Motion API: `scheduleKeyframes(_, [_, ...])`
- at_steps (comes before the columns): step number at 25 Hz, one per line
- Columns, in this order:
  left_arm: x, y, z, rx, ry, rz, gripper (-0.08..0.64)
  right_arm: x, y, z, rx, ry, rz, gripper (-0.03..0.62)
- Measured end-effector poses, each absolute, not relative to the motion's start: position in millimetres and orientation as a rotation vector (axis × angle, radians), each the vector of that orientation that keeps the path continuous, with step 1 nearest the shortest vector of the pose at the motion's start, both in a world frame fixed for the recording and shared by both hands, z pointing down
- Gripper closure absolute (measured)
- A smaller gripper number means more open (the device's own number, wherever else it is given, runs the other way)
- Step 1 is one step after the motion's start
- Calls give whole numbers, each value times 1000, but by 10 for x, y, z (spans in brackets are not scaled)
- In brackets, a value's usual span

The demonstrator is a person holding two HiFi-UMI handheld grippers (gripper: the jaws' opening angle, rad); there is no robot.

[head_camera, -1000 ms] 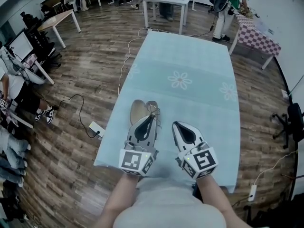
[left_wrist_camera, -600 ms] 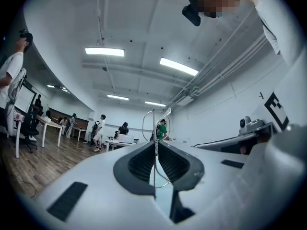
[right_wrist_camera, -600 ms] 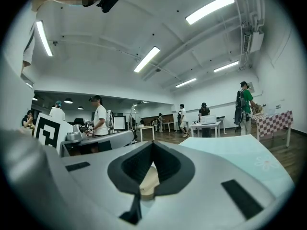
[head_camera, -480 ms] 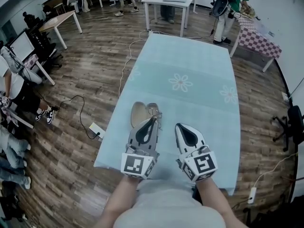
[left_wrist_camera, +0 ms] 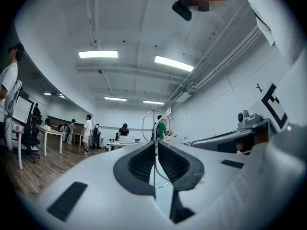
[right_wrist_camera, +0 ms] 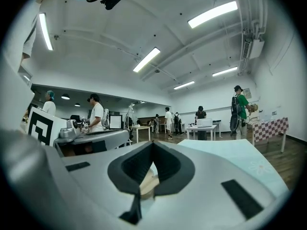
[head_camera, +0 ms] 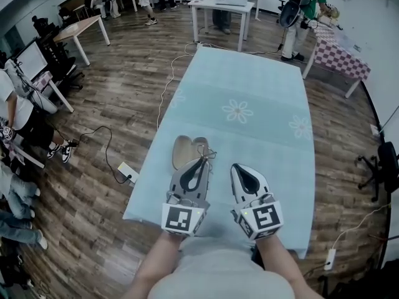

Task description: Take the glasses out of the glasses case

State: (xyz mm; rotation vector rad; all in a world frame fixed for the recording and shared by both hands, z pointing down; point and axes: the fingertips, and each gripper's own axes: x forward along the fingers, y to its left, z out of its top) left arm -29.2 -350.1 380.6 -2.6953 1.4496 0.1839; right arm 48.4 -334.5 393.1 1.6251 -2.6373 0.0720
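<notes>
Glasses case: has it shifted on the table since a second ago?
No. The glasses case sits at the same spot relative to the flower print on the tablecloth; only the head view itself drifted slightly.

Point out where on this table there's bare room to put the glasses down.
The whole far half of the table is bare, beyond the flower print. Also free: the strip right of the right gripper, toward the table's right edge. Crowded: the near left corner, where the open glasses case lies just ahead of the left gripper, which holds the glasses.
</notes>
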Motion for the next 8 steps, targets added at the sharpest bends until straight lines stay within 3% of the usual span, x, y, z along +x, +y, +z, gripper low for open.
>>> scheduleKeyframes(8, [-284, -3499, 3870, -2682, 1464, 171, 529, 465, -3346, 3941, 1604, -2643, 73, 584])
